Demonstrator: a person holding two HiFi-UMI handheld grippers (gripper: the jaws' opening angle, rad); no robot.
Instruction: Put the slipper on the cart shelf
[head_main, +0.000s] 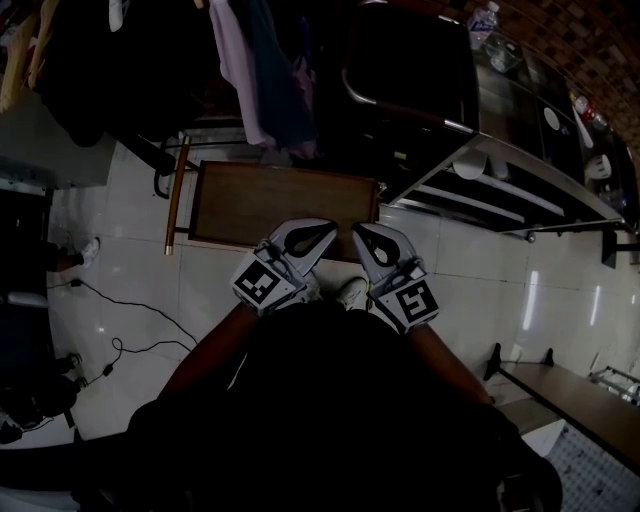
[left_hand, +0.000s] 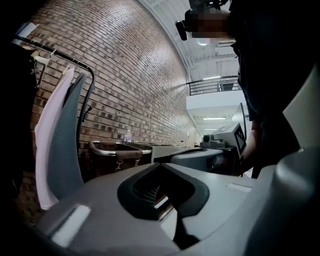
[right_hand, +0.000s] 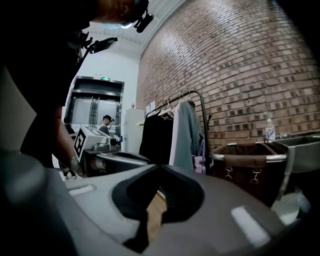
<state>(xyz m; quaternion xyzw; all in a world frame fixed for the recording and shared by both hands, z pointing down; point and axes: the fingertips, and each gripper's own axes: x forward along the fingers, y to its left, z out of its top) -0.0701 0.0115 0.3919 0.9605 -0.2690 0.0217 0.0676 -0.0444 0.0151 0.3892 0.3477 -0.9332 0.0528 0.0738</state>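
The left gripper (head_main: 322, 230) and right gripper (head_main: 362, 233) hang empty, fingers together; no slipper shows, so finding and grasping it likely precedes the cart shelf (head_main: 520, 188)

The left gripper's (left_hand: 161, 165) grey jaws fill the lower half of the view, their tips together, with nothing between them. The dark opening behind the tips shows only a sliver of pale floor. Beyond stands a brick wall (left_hand: 135, 85). At the left a rack (left_hand: 65, 57) carries a pink garment (left_hand: 47, 150) and, just beside it, a grey one (left_hand: 67, 145). Past these is a brown bin (left_hand: 117, 157) with a grey rim and clips, next to a metal surface (left_hand: 165, 147) that bears a bottle (left_hand: 128, 136). The right gripper (left_hand: 176, 158) lies level just beyond the jaws, its marker cube (left_hand: 237, 136) facing this way. A person (left_hand: 275, 75) in dark clothes fills the right edge.
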